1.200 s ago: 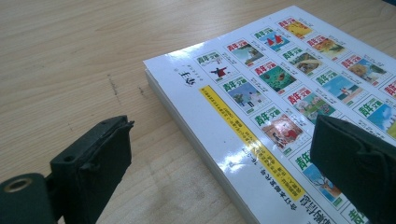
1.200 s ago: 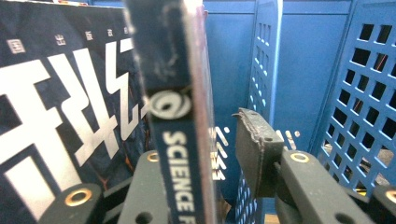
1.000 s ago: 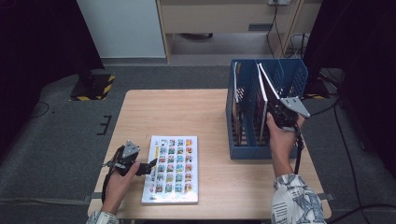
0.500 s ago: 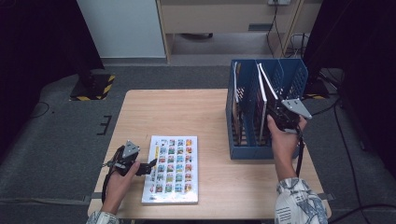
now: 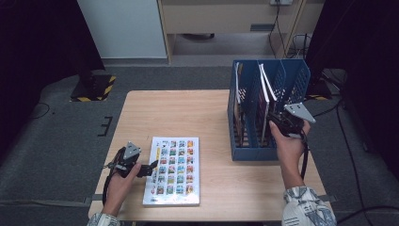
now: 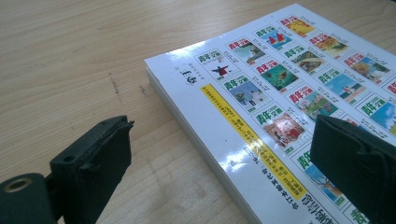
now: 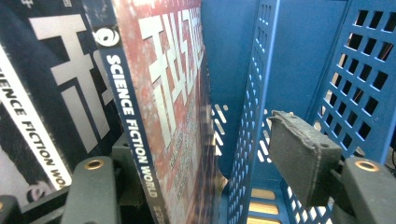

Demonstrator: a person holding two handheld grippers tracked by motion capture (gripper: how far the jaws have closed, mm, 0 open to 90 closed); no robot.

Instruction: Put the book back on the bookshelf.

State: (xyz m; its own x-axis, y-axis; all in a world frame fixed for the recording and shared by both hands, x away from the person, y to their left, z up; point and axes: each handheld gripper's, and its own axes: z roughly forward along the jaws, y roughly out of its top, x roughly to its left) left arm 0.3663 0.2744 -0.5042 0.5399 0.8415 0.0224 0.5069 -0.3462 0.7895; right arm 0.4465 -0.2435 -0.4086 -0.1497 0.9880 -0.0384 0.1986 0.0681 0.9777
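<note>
The red-covered magazine (image 7: 173,93) now stands upright in the blue file rack (image 5: 244,153), right of centre in the high view. In the right gripper view its spine, lettered SCIENCE FICTION WORLD, rises between the jaws just left of a perforated blue divider (image 7: 254,116). The right hand-held gripper (image 5: 283,123) has just been opening. The magazine is between its jaws, but the right-hand pad (image 7: 299,158) stands well clear of the cover with the divider between; the other pad is hidden behind the spine, so whether it touches is hard to say. It reads as a release: this one looks filed.

Darker magazines (image 7: 51,93) with the same spine lettering lean beside it at the left of that view, so several copies are already in the rack. In the high view, pale covers (image 5: 263,87) tilt up out of the middle compartment.

What's left sits lower left of centre in the high view: a white magazine (image 5: 173,170) printed with a grid of small covers lies flat on the desk (image 5: 188,113). The left hand-held gripper (image 5: 147,168) waits at its left edge with the jaws wide apart. In the left gripper view one pad (image 6: 93,158) is over bare wood and the other (image 6: 355,163) over the cover, clamping nothing.

So one copy is freshly slotted, one flat copy is still to lift and file, and the rack's rightmost compartment looks empty.
</note>
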